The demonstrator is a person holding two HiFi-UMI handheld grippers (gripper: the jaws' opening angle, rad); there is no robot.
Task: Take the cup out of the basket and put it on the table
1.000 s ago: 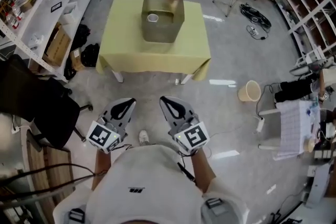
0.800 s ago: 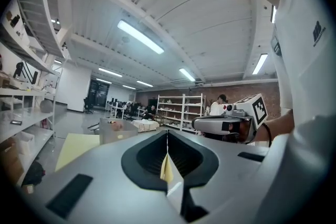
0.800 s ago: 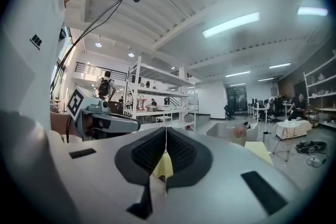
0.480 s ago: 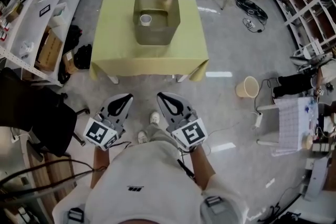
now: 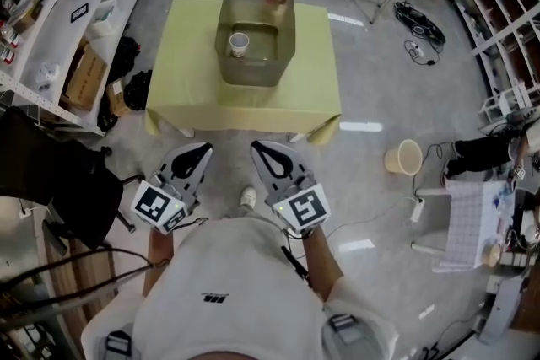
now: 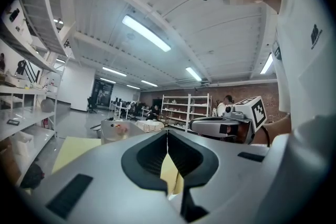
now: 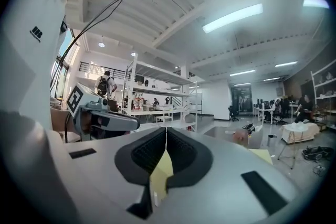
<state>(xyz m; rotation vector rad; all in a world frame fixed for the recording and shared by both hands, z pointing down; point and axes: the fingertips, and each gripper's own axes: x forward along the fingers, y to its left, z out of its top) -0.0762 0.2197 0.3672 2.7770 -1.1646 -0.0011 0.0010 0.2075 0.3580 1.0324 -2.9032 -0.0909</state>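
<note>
Approach step imo. Small white paper cup (image 5: 240,44) in translucent grey plastic basket (image 5: 253,73) on yellow tabletop (image 5: 190,72). Left hand-held gripper (image 5: 202,150) & right hand-held gripper (image 5: 260,149) clenched, empty, well apart from it. Next: close in, open jaws.

Nothing can be read: the white shirt (image 5: 253,282) has a dark logo (image 5: 217,298) too small to make out, and just beyond the shirt the left gripper (image 5: 202,149) and right gripper (image 5: 256,147) bear only square markers.

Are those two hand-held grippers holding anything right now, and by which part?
Nothing: the left hand-held gripper and the right hand-held gripper are both shut and empty. The cup sits in the basket.
</note>
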